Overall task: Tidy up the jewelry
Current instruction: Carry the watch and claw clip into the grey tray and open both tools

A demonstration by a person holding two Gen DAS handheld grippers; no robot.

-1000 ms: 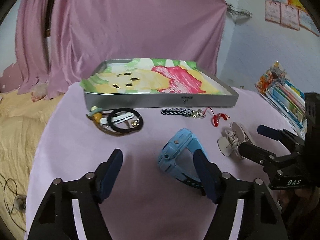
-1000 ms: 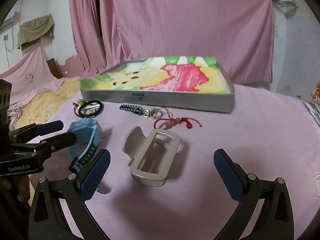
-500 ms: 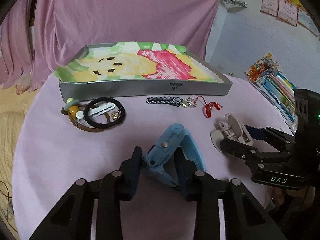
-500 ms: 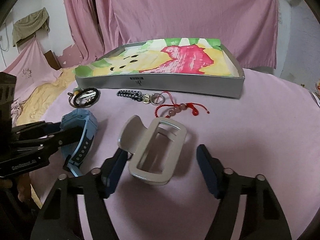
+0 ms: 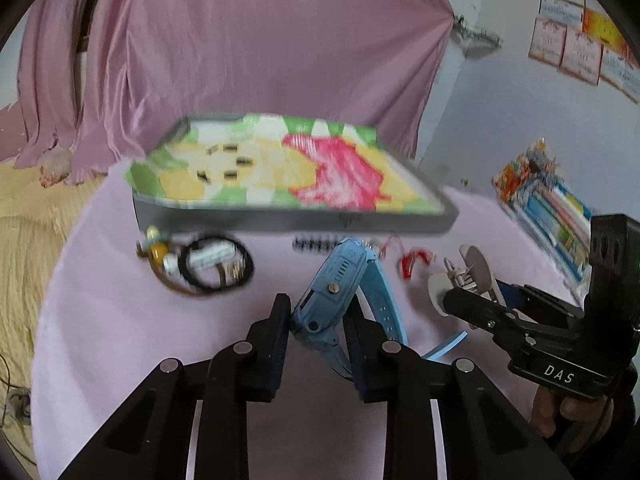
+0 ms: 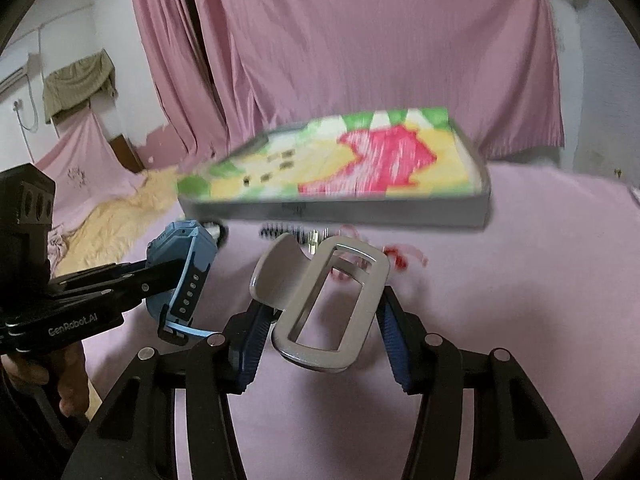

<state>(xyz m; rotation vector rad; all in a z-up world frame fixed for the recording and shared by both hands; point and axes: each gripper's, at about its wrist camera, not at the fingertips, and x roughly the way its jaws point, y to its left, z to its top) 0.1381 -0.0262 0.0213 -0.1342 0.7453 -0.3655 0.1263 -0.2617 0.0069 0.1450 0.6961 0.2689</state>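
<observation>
My left tongs are clamped on the blue watch, lifted off the pink counter. My right tongs are clamped on the grey watch band, also raised. The printed tray sits at twelve o'clock, blurred, with the black hair tie at ten and the red bead bracelet at one o'clock
</observation>
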